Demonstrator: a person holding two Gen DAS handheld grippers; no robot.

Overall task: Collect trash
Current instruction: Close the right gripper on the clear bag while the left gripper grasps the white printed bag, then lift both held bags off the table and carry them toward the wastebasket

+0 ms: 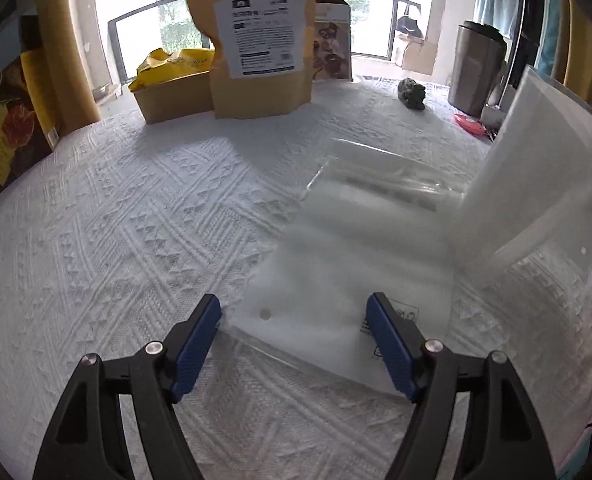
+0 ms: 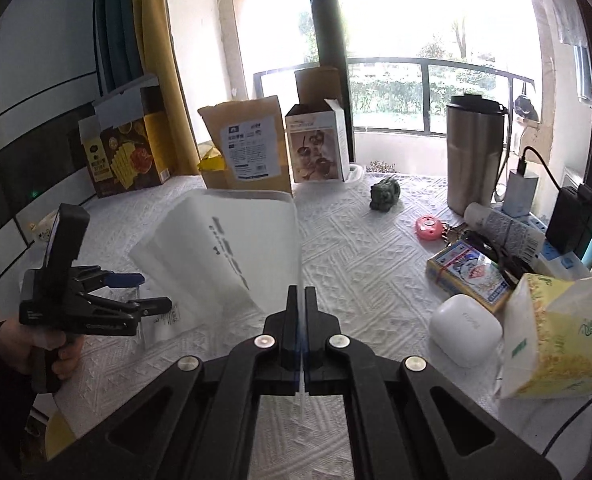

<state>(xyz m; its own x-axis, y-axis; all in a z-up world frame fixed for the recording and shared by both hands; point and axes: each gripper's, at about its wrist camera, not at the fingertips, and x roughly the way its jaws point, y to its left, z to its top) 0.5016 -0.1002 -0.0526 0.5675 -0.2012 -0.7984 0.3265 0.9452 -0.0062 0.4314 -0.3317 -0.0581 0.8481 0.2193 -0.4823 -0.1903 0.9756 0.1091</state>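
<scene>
A frosted white plastic bag (image 2: 232, 248) is lifted at one edge off the white tablecloth (image 2: 355, 256). My right gripper (image 2: 300, 300) is shut on that edge and holds the bag up. In the left wrist view the bag (image 1: 347, 276) lies partly on the cloth and rises at the right. My left gripper (image 1: 296, 320) is open, its blue pads on either side of the bag's near corner, close over it. It also shows in the right wrist view (image 2: 136, 292), held in a hand at the left.
At the back stand a brown paper pouch (image 1: 256, 40), a cardboard box with a yellow bag (image 1: 172, 84), a white carton (image 2: 319, 144) and a snack box (image 2: 124, 152). At the right are a steel tumbler (image 2: 475, 156), a green figurine (image 2: 383, 194), a card pack (image 2: 467, 276), an earbud case (image 2: 465, 330), a tissue pack (image 2: 555, 328).
</scene>
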